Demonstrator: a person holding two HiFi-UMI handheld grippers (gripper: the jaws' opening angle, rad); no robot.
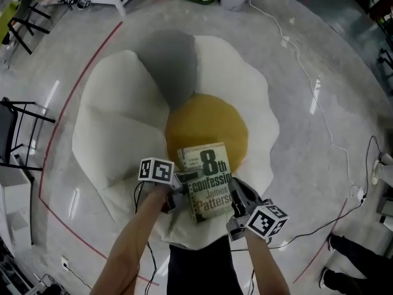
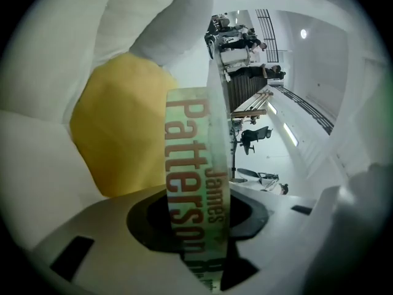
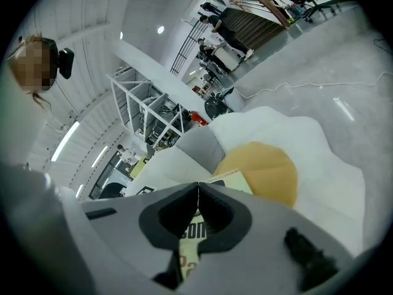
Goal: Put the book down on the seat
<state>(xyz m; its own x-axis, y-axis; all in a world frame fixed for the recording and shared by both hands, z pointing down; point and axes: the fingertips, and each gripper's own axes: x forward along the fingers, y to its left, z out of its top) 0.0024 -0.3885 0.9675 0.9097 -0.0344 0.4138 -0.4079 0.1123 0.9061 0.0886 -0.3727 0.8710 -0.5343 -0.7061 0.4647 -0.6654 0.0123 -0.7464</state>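
I have the James Patterson paperback (image 1: 206,180) carried between both tools, cover up, over the near white lobe of the fried-egg-shaped seat (image 1: 116,103). Its far end overlaps the near edge of the yellow yolk cushion (image 1: 206,125) in the head view. I can't tell whether it is clear of the fabric or already brushing it.

The left tool (image 1: 178,186) is clenched on the spine side. In its own view the spine stands upright between the jaws, title running away from me, with the yolk just behind and to the left.

The right tool (image 1: 236,208) sits at the book's near right corner. Its jaw tips meet with nothing visibly pinched between them, and the cover shows through the gap behind the tips. I judge it is steadying the book rather than holding it.

The book's long axis points away from me, straight at the yolk, which lies directly ahead and below. The move I'd expect is forward and down along that axis. The left tool carries the book, so the release depends on it.
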